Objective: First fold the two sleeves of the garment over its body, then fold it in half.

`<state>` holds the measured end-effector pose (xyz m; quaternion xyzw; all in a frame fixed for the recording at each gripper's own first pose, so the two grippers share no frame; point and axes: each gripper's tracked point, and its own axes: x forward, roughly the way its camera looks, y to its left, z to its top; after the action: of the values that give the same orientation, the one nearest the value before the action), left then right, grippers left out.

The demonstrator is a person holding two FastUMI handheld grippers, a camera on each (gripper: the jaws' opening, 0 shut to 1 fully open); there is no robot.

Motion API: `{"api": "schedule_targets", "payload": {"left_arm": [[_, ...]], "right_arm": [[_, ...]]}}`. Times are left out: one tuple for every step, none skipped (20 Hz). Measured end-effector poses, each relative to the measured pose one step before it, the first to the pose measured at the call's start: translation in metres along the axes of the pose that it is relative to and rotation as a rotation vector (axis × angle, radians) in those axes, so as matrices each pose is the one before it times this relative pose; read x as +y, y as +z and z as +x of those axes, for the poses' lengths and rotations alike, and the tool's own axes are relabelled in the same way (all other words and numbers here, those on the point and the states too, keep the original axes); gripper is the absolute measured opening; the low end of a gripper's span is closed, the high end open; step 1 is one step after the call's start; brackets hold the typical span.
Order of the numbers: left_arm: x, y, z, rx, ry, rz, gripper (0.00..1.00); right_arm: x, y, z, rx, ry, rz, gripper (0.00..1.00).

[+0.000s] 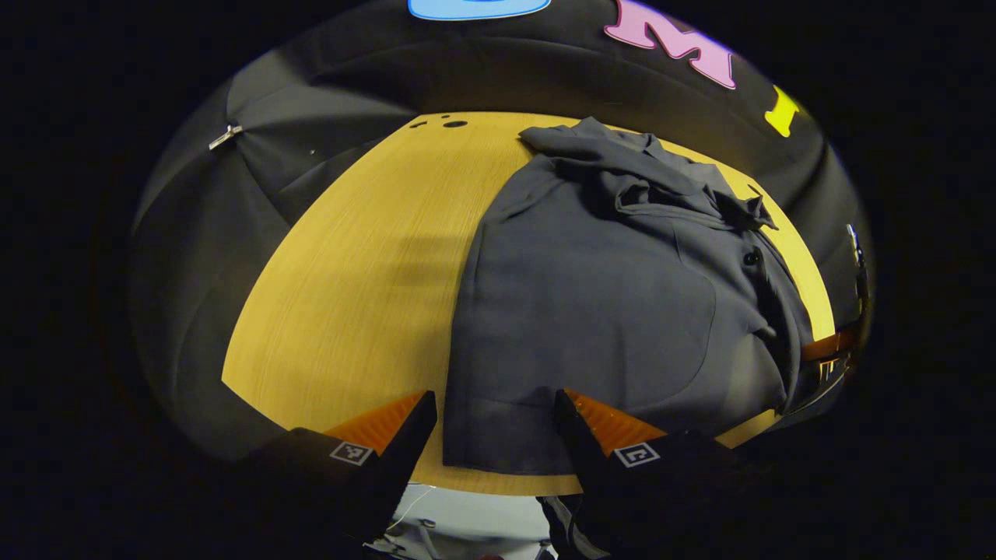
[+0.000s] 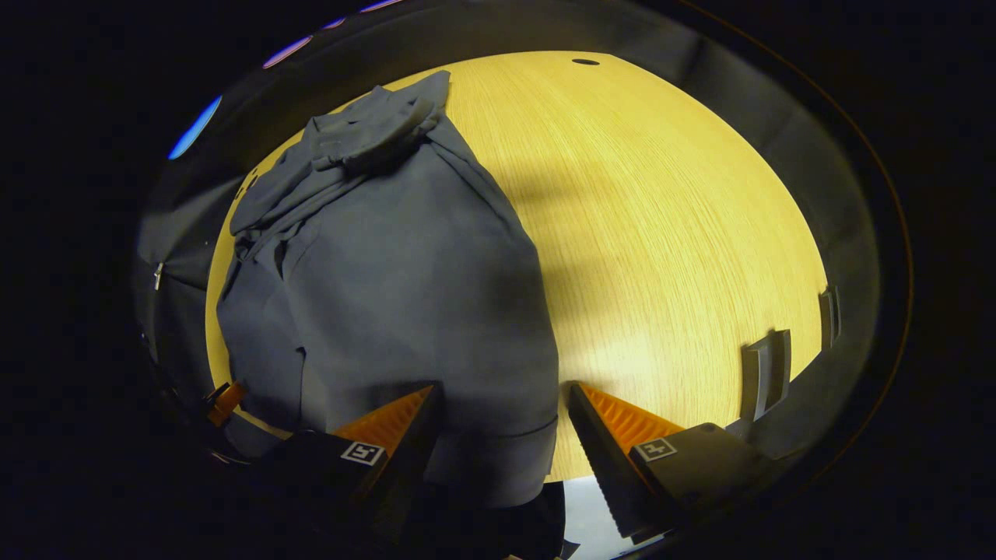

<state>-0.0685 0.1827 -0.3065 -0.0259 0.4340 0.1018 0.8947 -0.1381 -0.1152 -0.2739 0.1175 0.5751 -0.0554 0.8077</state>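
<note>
A dark grey shirt (image 1: 607,311) lies lengthwise on the yellow wooden table (image 1: 350,295), its hem at the near edge and its collar end bunched up at the far side. My left gripper (image 1: 492,408) is open over the hem's left corner, with cloth lying between its fingers. In the right gripper view the shirt (image 2: 405,272) covers the left half of the table (image 2: 661,233). My right gripper (image 2: 502,400) is open at the hem's right corner. A part of the other gripper (image 1: 826,346) shows at the shirt's far side, and likewise (image 2: 226,400).
Bare table stretches on both sides of the shirt. Small holes (image 1: 454,123) mark the table's far end. A metal clip (image 1: 225,137) hangs on the wall cloth. Grey brackets (image 2: 766,369) stand at the table's right edge. Pale floor (image 1: 467,521) shows below the near edge.
</note>
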Motion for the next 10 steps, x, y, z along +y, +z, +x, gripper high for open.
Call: {"api": "schedule_targets", "payload": {"left_arm": [[-0.00020, -0.00171, 0.00137, 0.00462, -0.00205, -0.00553, 0.92], [0.00157, -0.00133, 0.00204, 0.00371, 0.00592, -0.00035, 0.96], [-0.00101, 0.00106, 0.00065, -0.00195, 0.00139, 0.00836, 0.96], [-0.00211, 0.00039, -0.00050, 0.00074, -0.00449, 0.01152, 0.97], [-0.00341, -0.00220, 0.00239, 0.00387, -0.00352, 0.00863, 0.97], [-0.00523, -0.00015, 0.00407, 0.00423, -0.00811, 0.00561, 0.95], [-0.00388, 0.00118, -0.00039, 0.00117, -0.00034, -0.00043, 0.92], [-0.00416, 0.00097, -0.00016, -0.00084, -0.00467, -0.00589, 0.84], [-0.00508, 0.00081, -0.00058, -0.00054, -0.00146, -0.00077, 0.81], [-0.00534, 0.00081, 0.00035, -0.00107, -0.00477, 0.00314, 0.77]], "right_arm": [[0.00052, -0.00029, 0.00030, 0.00412, -0.00326, -0.00478, 0.98], [-0.00039, -0.00034, 0.00037, 0.00134, -0.00650, -0.00843, 0.97], [0.00067, -0.00035, 0.00026, 0.00317, -0.00636, -0.01038, 0.96], [-0.00031, -0.00104, 0.00060, 0.00191, -0.00871, -0.01330, 0.95], [-0.00074, -0.00084, 0.00060, 0.00477, -0.01513, -0.01919, 0.95], [0.00105, -0.00016, 0.00075, 0.00328, -0.00694, -0.01770, 0.94], [0.00288, 0.00096, 0.00151, 0.00223, -0.00269, -0.01062, 0.84], [0.00295, 0.00019, 0.00075, 0.00347, -0.00112, -0.00995, 0.78], [0.00372, 0.00157, 0.00112, -0.00095, 0.00112, -0.00162, 0.61], [0.00263, 0.00121, 0.00084, 0.00154, 0.00103, -0.00302, 0.44]]}}
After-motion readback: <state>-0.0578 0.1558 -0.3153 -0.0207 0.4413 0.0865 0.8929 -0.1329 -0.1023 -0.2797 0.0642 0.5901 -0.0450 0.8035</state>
